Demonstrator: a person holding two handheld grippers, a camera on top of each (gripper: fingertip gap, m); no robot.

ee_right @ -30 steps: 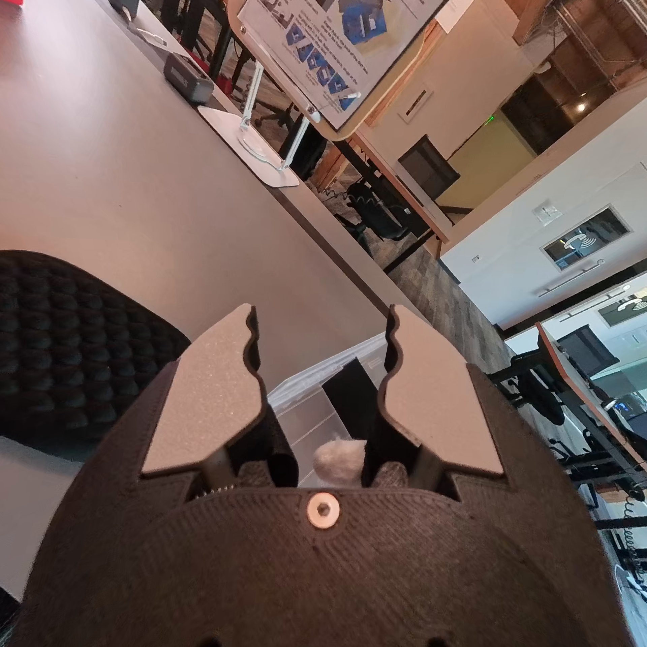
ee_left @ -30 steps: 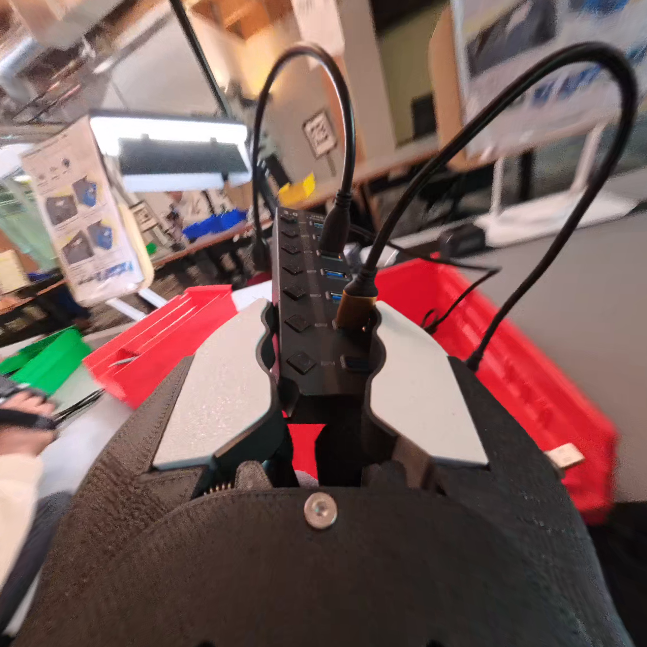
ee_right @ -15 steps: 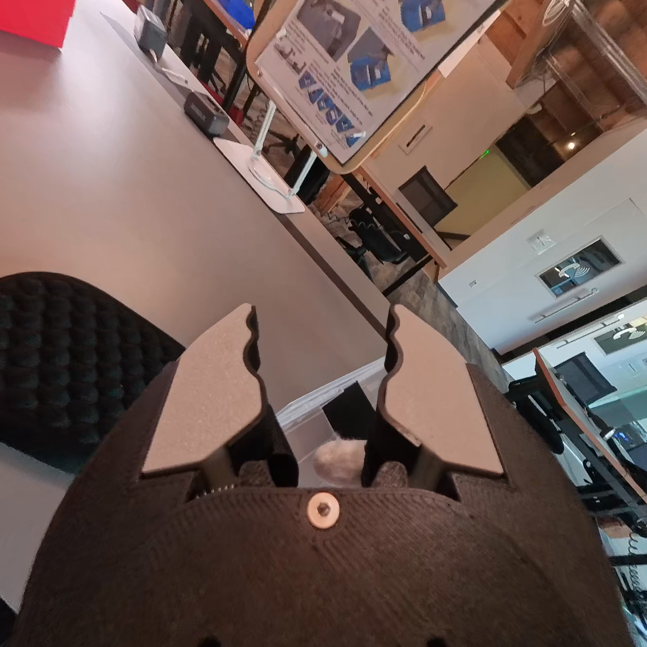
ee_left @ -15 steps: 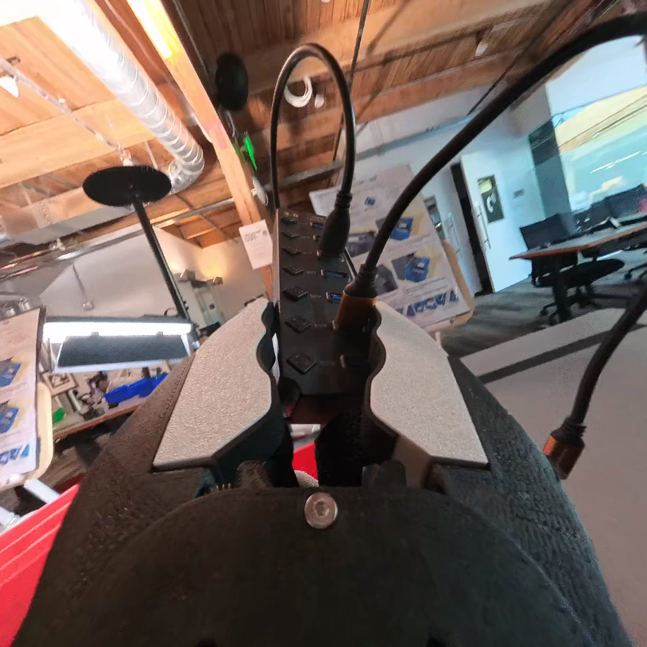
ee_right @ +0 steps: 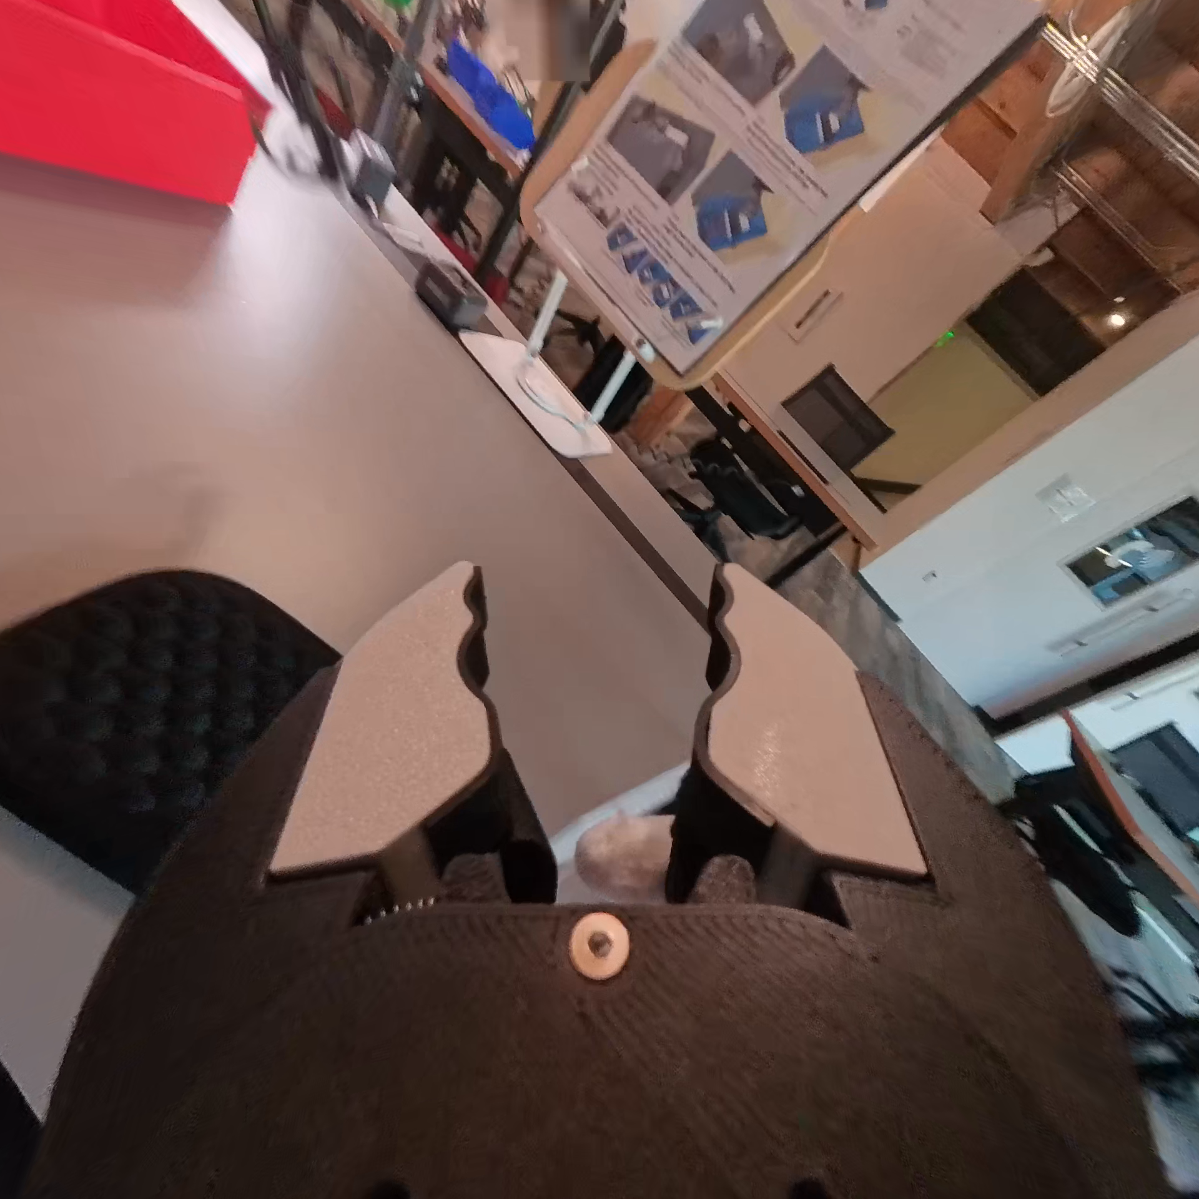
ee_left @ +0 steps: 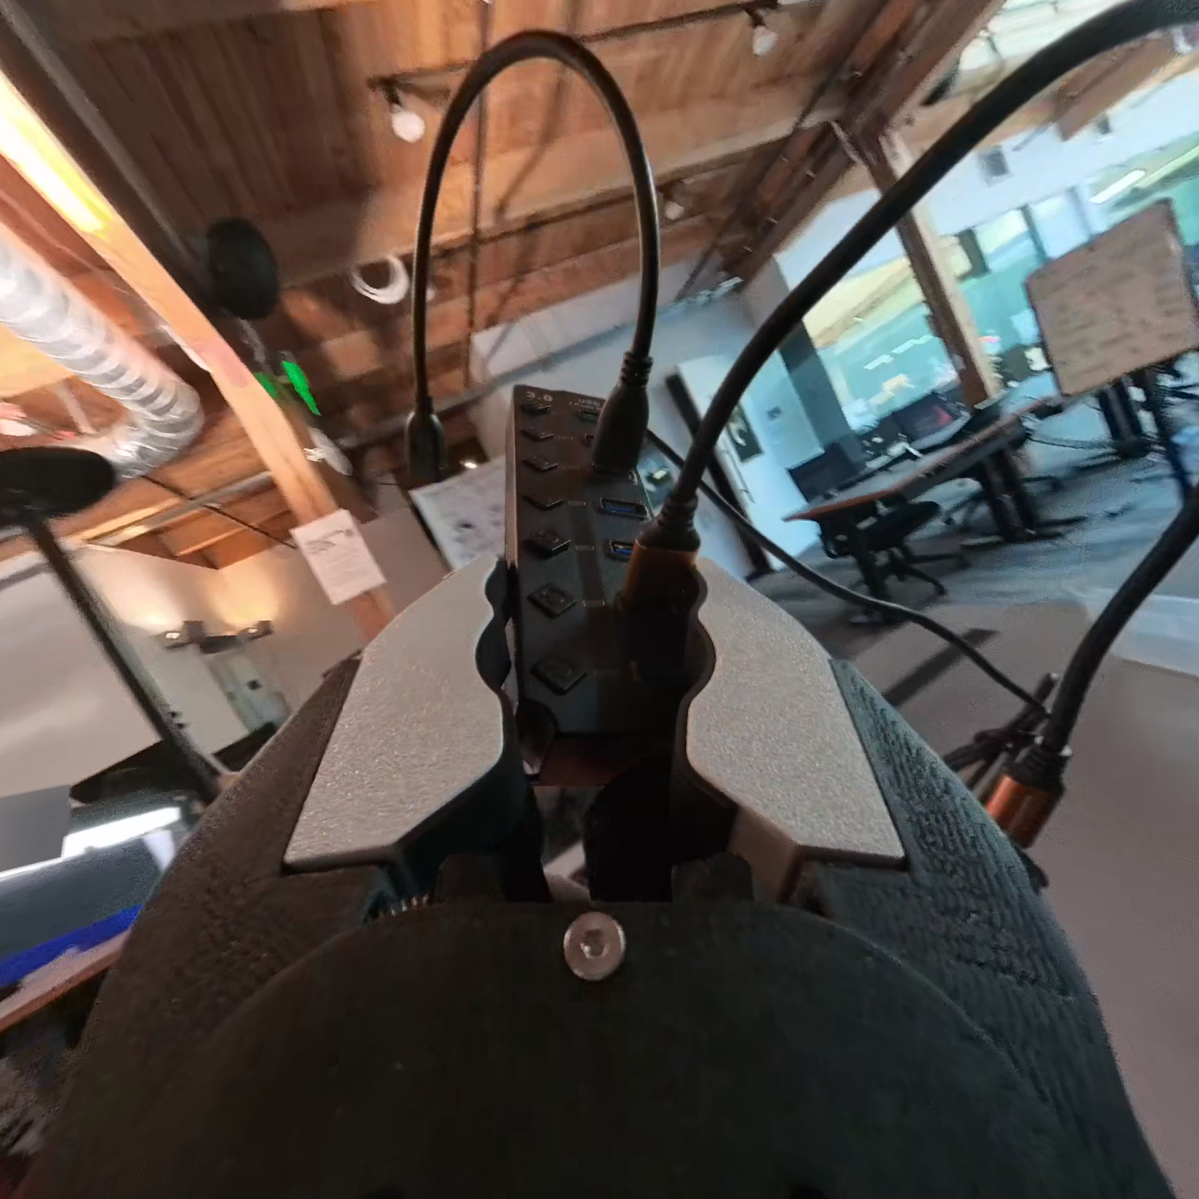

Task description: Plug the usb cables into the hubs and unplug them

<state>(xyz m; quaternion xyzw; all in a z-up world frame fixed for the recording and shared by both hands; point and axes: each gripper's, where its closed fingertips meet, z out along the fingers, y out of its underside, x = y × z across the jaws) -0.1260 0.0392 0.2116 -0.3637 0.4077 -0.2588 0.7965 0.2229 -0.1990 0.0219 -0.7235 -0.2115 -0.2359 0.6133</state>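
Observation:
My left gripper [ee_left: 593,587] is shut on a black USB hub [ee_left: 571,584] and holds it up, tilted toward the ceiling. The hub has a row of square switches and blue ports. A short black cable [ee_left: 538,130] loops from a plug in an upper port, its other plug [ee_left: 425,448] hanging free at the left. A thicker cable with an orange-collared plug [ee_left: 655,571] sits in a lower port; its other orange plug [ee_left: 1025,798] hangs at the right. My right gripper [ee_right: 597,603] is open and empty above the grey table [ee_right: 259,422].
A red bin [ee_right: 117,110] stands at the table's far left. A sign on a white stand [ee_right: 707,175] and a small dark box [ee_right: 451,298] sit near the table's far edge. A black textured pad [ee_right: 130,701] lies left of my right gripper. My right fingertips sit around 45 centimetres from my left ones.
My left gripper has swung the hub upward, from facing the red bins to facing the ceiling and room. My right gripper has tilted, bringing the red bin into view. Both grips are unchanged.

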